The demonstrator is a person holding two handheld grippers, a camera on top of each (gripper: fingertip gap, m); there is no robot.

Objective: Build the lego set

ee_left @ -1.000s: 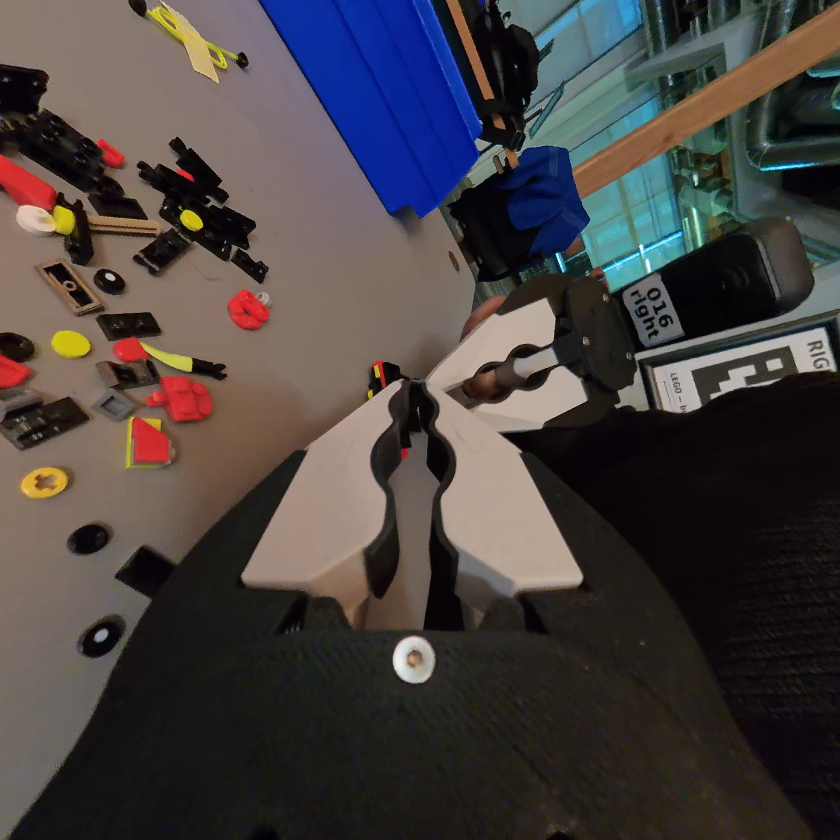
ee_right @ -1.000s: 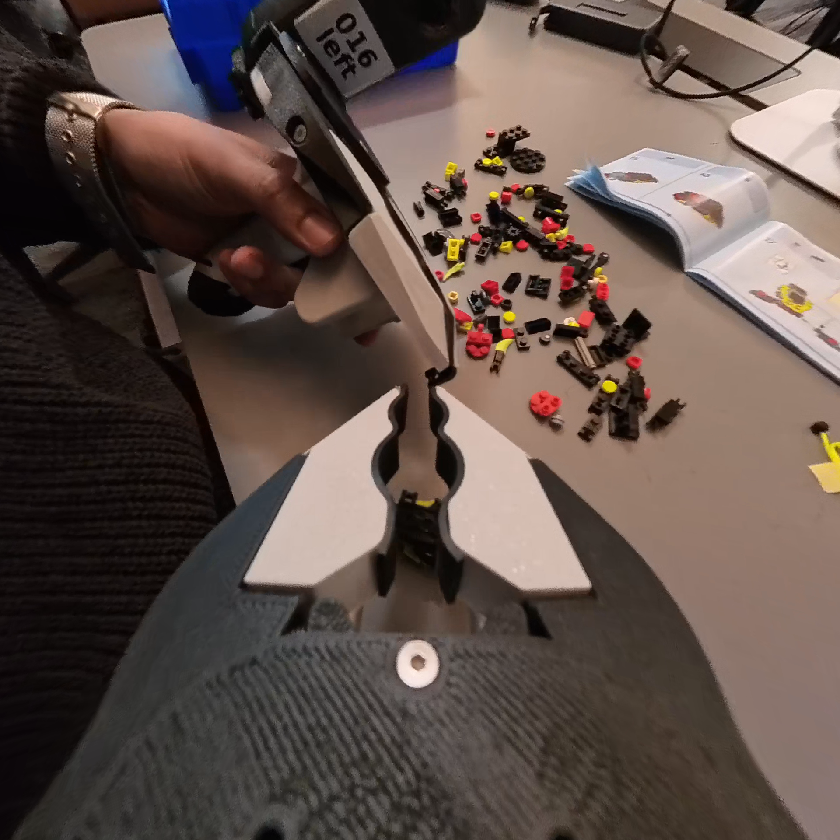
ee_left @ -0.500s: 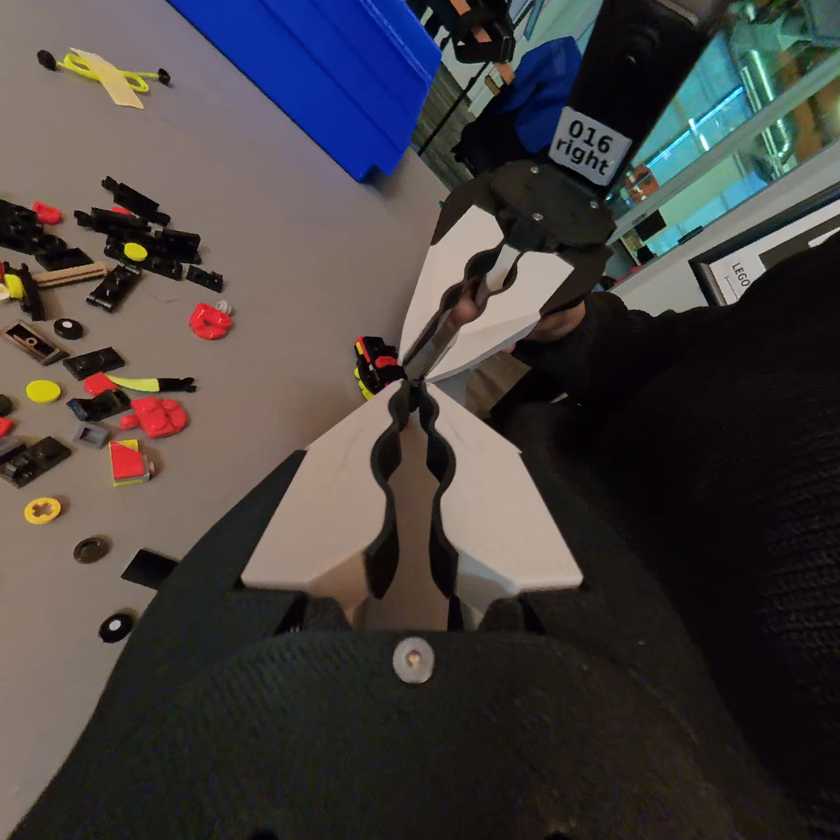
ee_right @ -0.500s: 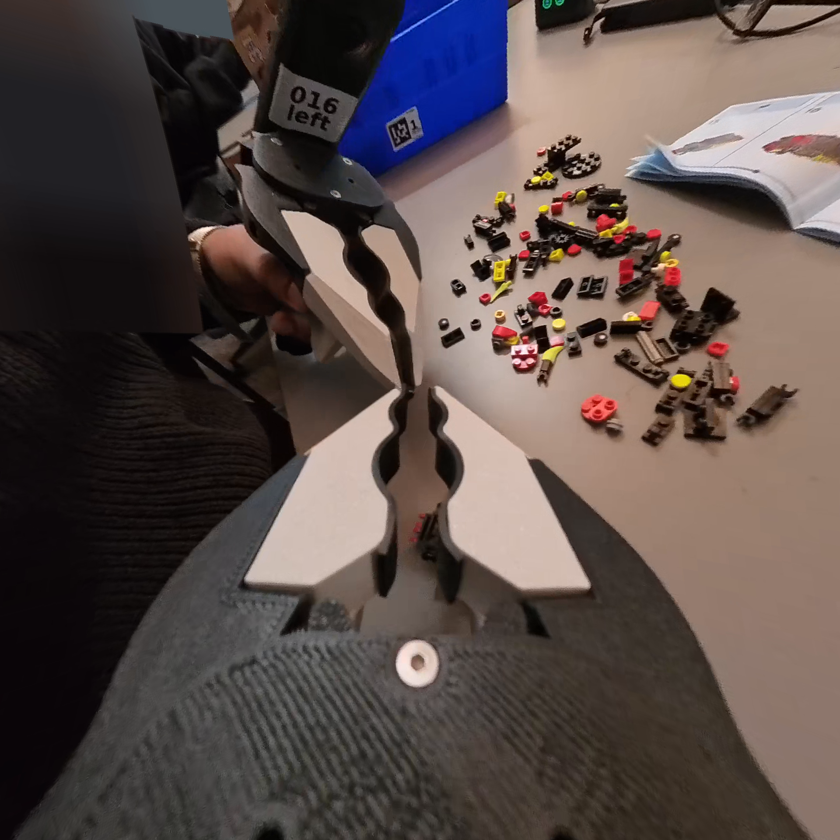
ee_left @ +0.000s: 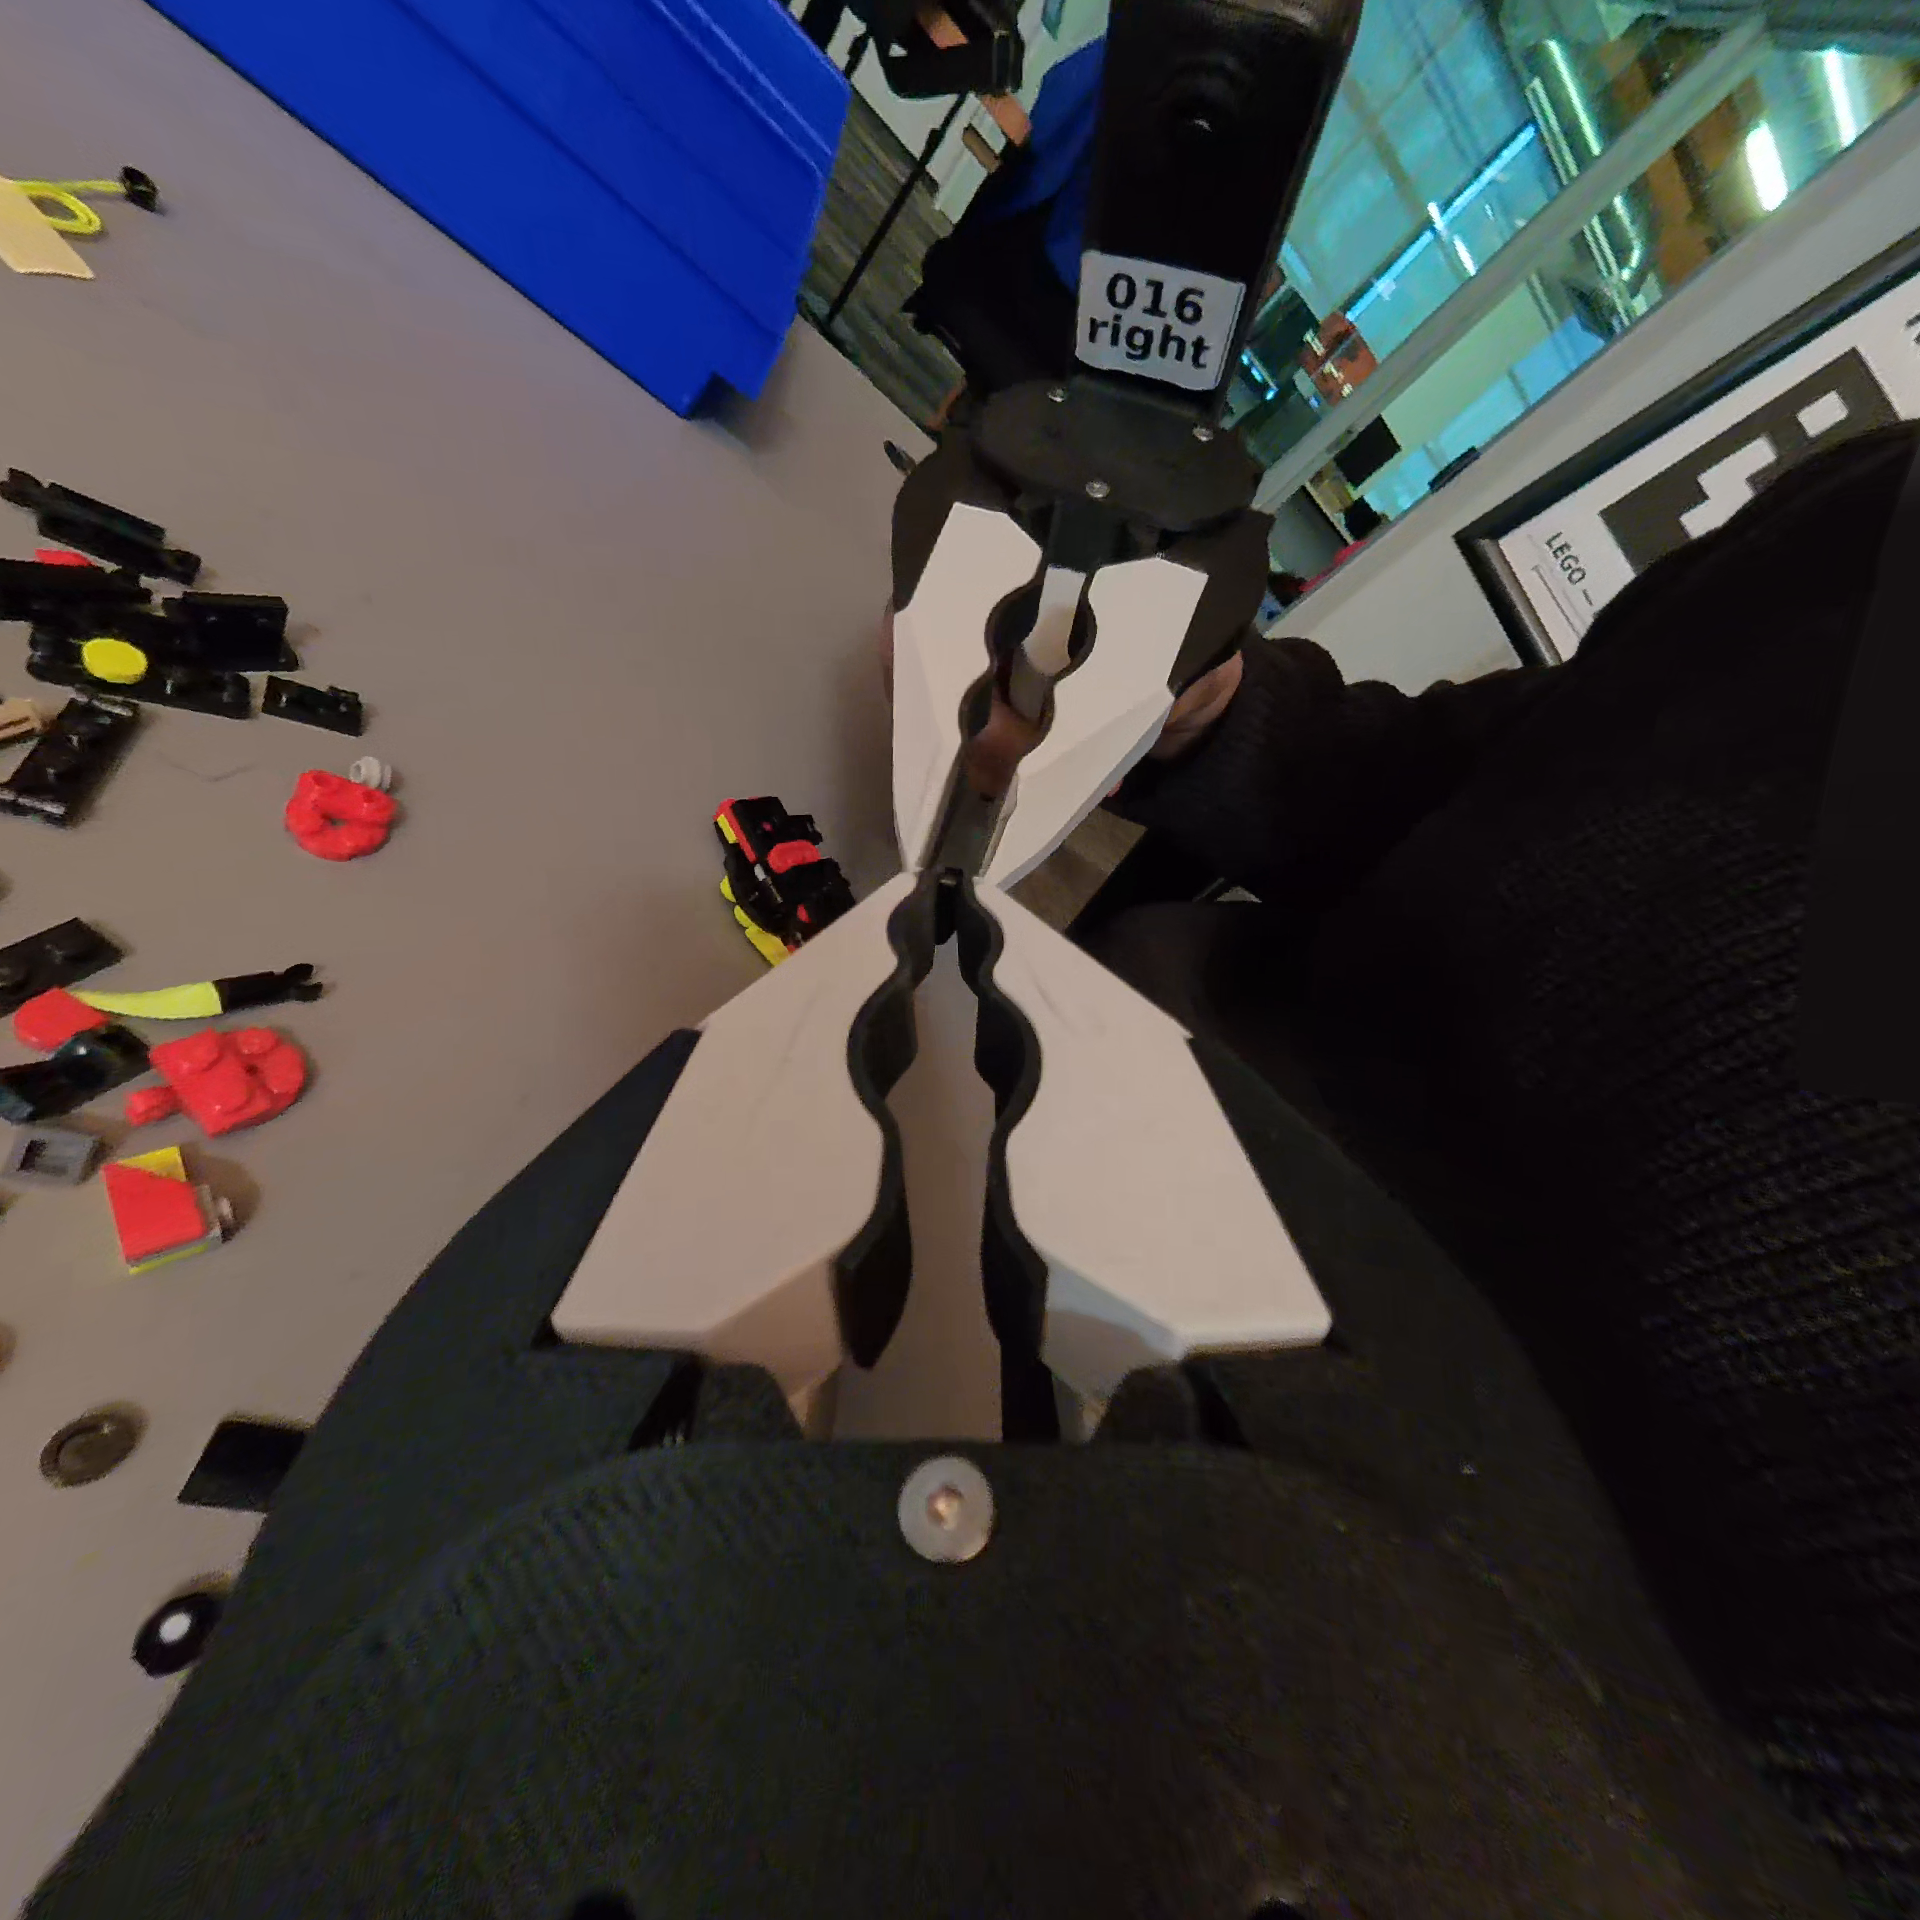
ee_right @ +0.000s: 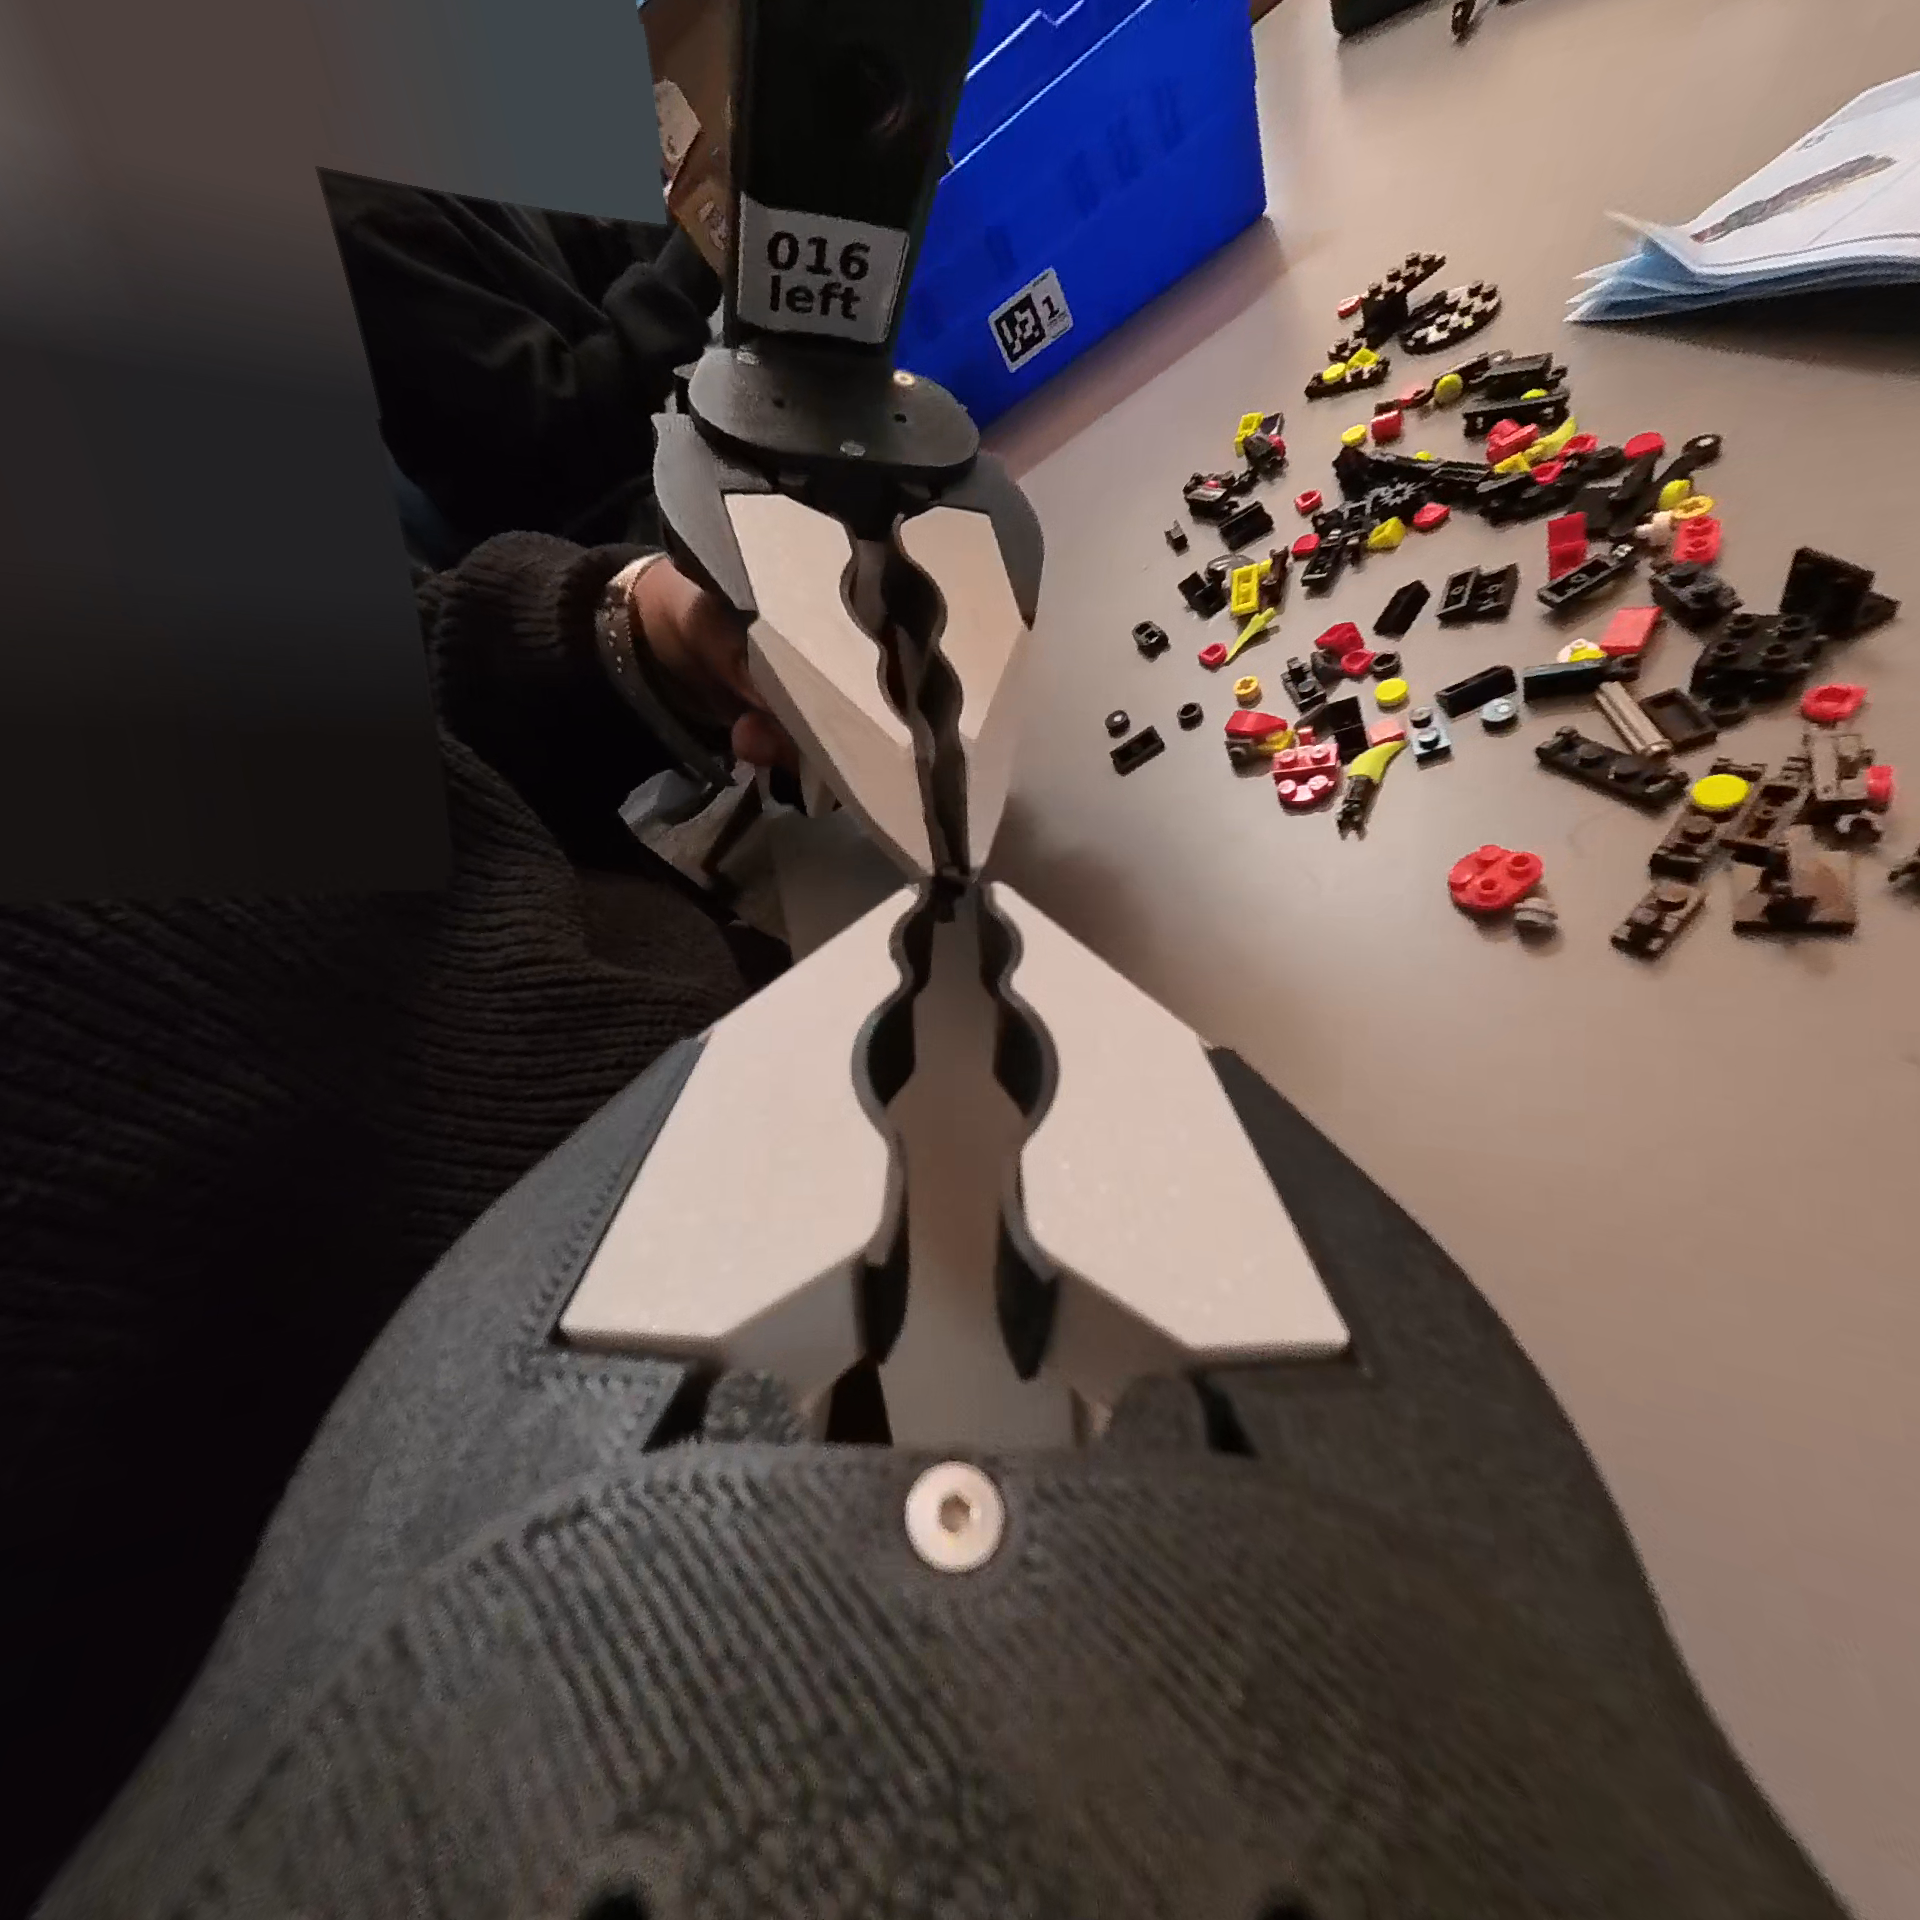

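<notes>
- Your left gripper (ee_left: 940, 896) is pinched shut on a small black plastic building piece (ee_left: 943, 883), held right at its fingertips.
- Your right gripper (ee_right: 948, 906) meets it tip to tip. Its jaws are nearly closed and sit on that same piece from the opposite side. It is small and dark, so its shape cannot be made out.
- Both grippers and the piece are in the air, just off the near edge of the grey table (ee_left: 540, 540), above your dark knitted sleeve.
- One small built-up block of black, red and yellow bricks (ee_left: 779, 873) lies on the table by that near edge. It is beside the grippers and touches neither.
- The other bricks are a loose scatter of black, red and yellow parts (ee_right: 1558, 644) across the middle of the table. They look unjoined apart from a few stacked black plates.
- Counted:
  - two grippers
  - one piece held between them
  - one built-up block
  - one blue plastic bin (ee_right: 1091, 187) at the table's far edge
  - one open paper booklet (ee_right: 1766, 208) toward the far right corner
  - one red round studded plate (ee_right: 1494, 878) with a tiny grey stud beside it, on the near side of the scatter
  - one yellow-green cord on a pale paper scrap (ee_left: 57, 218), well apart from the rest
- The loose bricks run to several dozen, too many and too overlapped to count exactly.
</notes>
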